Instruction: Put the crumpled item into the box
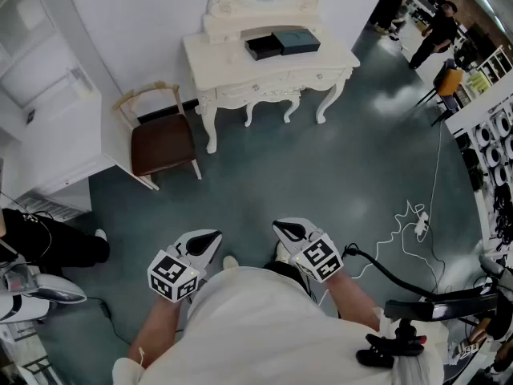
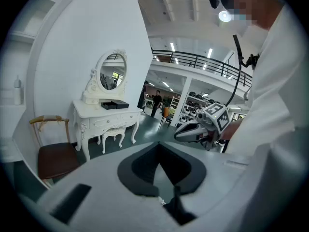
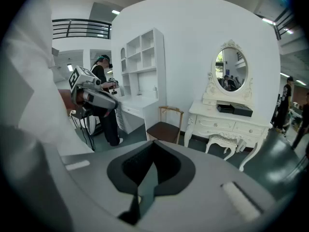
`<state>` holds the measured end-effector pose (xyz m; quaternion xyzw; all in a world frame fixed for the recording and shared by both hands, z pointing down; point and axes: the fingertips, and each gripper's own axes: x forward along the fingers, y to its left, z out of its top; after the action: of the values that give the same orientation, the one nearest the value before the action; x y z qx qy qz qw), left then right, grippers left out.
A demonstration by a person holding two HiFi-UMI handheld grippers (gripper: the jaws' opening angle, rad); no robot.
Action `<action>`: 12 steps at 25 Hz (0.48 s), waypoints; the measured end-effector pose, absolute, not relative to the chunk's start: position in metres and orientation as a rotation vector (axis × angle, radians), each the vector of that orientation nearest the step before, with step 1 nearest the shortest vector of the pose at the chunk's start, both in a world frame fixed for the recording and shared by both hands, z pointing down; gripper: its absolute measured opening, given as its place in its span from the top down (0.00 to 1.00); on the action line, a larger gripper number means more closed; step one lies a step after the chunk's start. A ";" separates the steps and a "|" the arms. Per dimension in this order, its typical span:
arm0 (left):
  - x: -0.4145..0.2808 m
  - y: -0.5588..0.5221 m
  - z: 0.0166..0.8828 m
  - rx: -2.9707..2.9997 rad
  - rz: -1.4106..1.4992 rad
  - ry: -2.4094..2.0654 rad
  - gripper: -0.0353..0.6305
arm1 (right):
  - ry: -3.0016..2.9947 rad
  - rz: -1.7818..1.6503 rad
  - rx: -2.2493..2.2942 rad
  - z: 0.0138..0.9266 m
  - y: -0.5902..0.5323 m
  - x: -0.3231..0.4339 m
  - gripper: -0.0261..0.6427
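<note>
An open black box (image 1: pixel 264 47) and its dark lid (image 1: pixel 296 41) lie on a white dressing table (image 1: pixel 232 64) across the floor; they also show as the box (image 2: pixel 108 105) and the box (image 3: pixel 225 108) in the gripper views. No crumpled item shows in any view. My left gripper (image 1: pixel 210 240) and right gripper (image 1: pixel 284 229) are held close to my body, side by side, pointing toward the table. Both are shut with nothing between the jaws. The left gripper (image 2: pixel 158 144) sees the right one (image 2: pixel 186 132) beside it. The right gripper (image 3: pixel 153 144) sees the left one (image 3: pixel 99 98).
A wooden chair (image 1: pixel 163 143) with a brown seat stands left of the table, and a white stool (image 1: pixel 268 95) is tucked under it. A white shelf unit (image 1: pixel 48 127) fills the left. A person in black (image 1: pixel 48 243) stands at left. Cables (image 1: pixel 409 223) trail on the floor at right.
</note>
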<state>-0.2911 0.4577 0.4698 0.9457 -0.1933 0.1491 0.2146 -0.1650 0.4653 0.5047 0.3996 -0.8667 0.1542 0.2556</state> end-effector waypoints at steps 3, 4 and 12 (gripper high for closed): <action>-0.305 0.452 0.471 2.637 0.410 -0.518 0.95 | -2.342 0.410 1.097 0.505 0.464 -0.181 0.96; -0.309 0.450 0.472 2.639 0.404 -0.512 0.95 | -2.338 0.404 1.101 0.505 0.463 -0.185 0.96; -0.307 0.444 0.474 2.641 0.342 -0.485 0.95 | -2.303 0.389 1.103 0.505 0.458 -0.189 0.96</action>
<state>-0.3074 0.4441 0.4741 0.9526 -0.1751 0.1235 0.2158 -0.1892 0.4576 0.5051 0.4106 -0.8571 0.1447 0.2755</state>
